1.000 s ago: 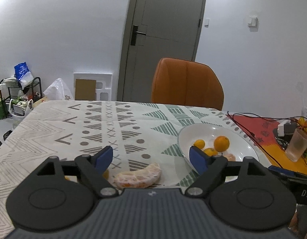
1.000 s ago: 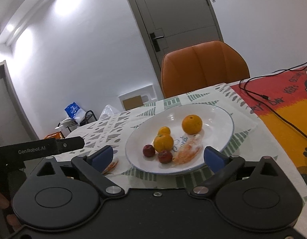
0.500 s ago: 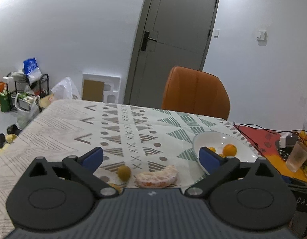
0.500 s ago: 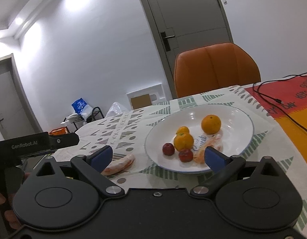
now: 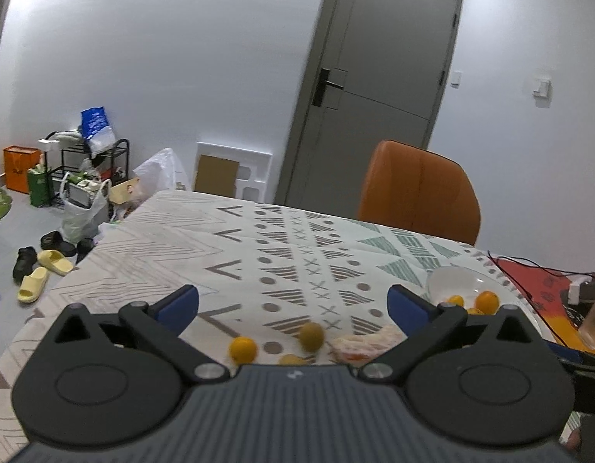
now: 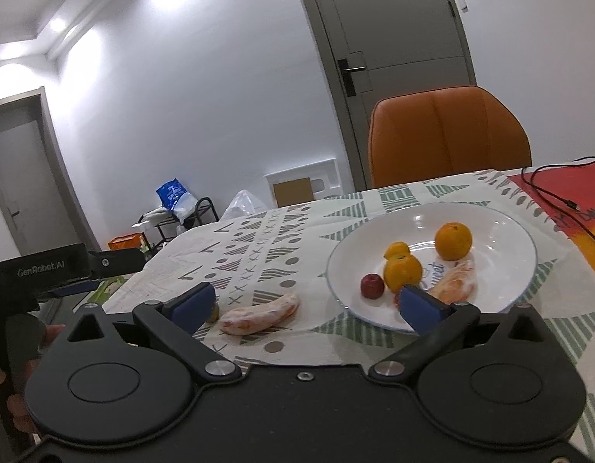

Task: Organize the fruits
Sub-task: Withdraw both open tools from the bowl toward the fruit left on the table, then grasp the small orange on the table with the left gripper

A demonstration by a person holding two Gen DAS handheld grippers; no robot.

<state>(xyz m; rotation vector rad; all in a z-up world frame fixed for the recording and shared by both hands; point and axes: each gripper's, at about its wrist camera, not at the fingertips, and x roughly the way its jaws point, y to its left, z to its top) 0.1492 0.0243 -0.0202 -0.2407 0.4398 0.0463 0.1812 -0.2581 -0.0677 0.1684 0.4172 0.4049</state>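
Observation:
A white plate point(image 6: 506, 227) on the patterned tablecloth holds a large orange point(image 6: 453, 240), two smaller oranges point(image 6: 402, 272), a red fruit point(image 6: 372, 285) and a peeled segment point(image 6: 455, 283). A peeled citrus piece point(image 6: 259, 313) lies on the cloth left of the plate, in front of my open, empty right gripper point(image 6: 309, 303). In the left wrist view my left gripper point(image 5: 293, 305) is open and empty above the cloth. Small yellow fruits point(image 5: 243, 349) point(image 5: 311, 336) and the peeled piece point(image 5: 365, 343) lie just ahead of it. The plate point(image 5: 457, 281) is at the right.
An orange chair point(image 5: 419, 193) stands behind the table. A red mat with black cables point(image 6: 560, 196) and a plastic cup point(image 5: 594, 322) lie to the right of the plate. The table's left edge drops to a floor with shoes and bags point(image 5: 46, 258).
Both grippers have pulled back and swung left. In the left view more small yellow fruits have come into sight; in the right view the peeled piece now lies between the fingers.

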